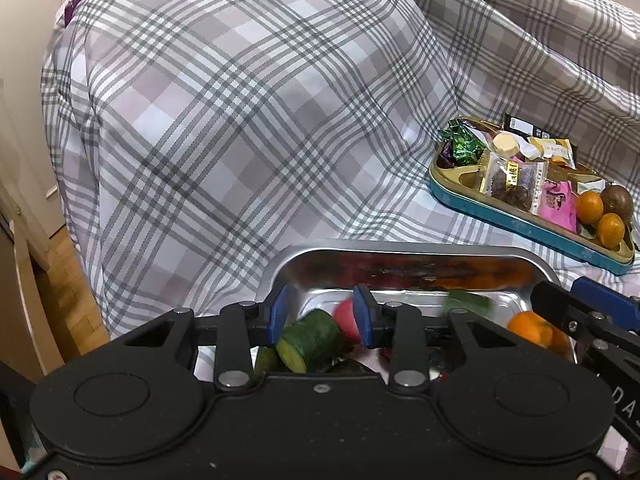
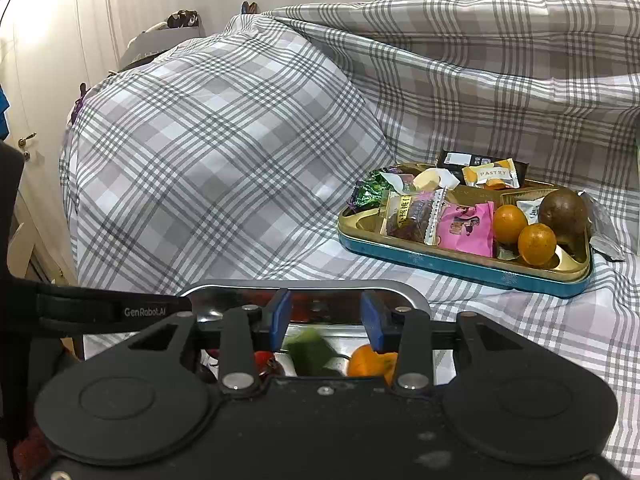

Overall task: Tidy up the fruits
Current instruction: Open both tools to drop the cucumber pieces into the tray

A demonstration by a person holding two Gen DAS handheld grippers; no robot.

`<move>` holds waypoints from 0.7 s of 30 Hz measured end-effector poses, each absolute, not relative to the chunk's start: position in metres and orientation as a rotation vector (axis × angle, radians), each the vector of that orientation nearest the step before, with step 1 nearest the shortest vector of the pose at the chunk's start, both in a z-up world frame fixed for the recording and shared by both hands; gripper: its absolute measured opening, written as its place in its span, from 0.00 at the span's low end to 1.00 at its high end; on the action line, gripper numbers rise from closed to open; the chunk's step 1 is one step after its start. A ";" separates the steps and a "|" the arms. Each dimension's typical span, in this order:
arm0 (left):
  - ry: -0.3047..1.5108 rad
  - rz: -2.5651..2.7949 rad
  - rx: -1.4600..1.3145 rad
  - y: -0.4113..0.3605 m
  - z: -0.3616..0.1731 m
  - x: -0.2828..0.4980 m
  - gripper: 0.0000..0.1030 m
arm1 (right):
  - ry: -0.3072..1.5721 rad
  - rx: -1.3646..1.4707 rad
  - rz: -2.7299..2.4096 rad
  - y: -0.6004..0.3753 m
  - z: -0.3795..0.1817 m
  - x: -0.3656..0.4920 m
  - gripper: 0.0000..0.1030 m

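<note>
A steel tray (image 1: 400, 246) (image 2: 320, 285) sits on the plaid cover right under both grippers. My left gripper (image 1: 322, 290) hangs over the tray's left part with its blue pads apart. Below and between them lie a cucumber piece (image 1: 312, 338) and a red fruit (image 1: 346, 320); neither pad visibly presses on them. My right gripper (image 2: 325, 295) is open. A blurred green piece (image 2: 310, 350) (image 1: 468, 302) is loose below its pads, over the tray floor. An orange (image 2: 366, 360) (image 1: 528, 326) lies in the tray beside it.
A blue-and-gold snack tray (image 2: 460, 266) (image 1: 520, 226) stands further right, holding wrapped sweets, two oranges (image 2: 537, 244) and a brown round fruit (image 2: 564, 212). A big plaid-covered hump (image 1: 240, 120) rises behind the steel tray. Wooden floor (image 1: 68, 300) drops away on the left.
</note>
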State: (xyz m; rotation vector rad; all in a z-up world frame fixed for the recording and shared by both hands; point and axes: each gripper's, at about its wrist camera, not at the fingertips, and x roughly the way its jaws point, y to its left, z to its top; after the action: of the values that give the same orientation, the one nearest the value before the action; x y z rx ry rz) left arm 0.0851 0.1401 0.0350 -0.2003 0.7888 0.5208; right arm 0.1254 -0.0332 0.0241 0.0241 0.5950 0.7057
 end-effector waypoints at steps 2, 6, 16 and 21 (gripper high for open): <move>0.788 0.512 -0.217 0.139 0.035 0.082 0.43 | 0.610 0.026 0.707 -0.035 0.024 0.127 0.40; 0.781 0.515 -0.209 0.132 0.033 0.076 0.43 | 0.632 0.027 0.695 -0.038 0.023 0.129 0.40; 0.778 0.507 -0.150 0.111 0.024 0.056 0.43 | 0.680 0.005 0.682 -0.044 0.023 0.119 0.40; 0.748 0.495 -0.133 0.104 0.025 0.049 0.43 | 0.679 -0.006 0.671 -0.053 0.022 0.112 0.40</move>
State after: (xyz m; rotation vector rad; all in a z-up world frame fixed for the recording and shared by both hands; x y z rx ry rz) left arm 0.0489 0.1044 0.0250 -0.1328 0.7478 0.4954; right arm 0.1121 -0.0531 0.0224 -0.0060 0.6786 0.6711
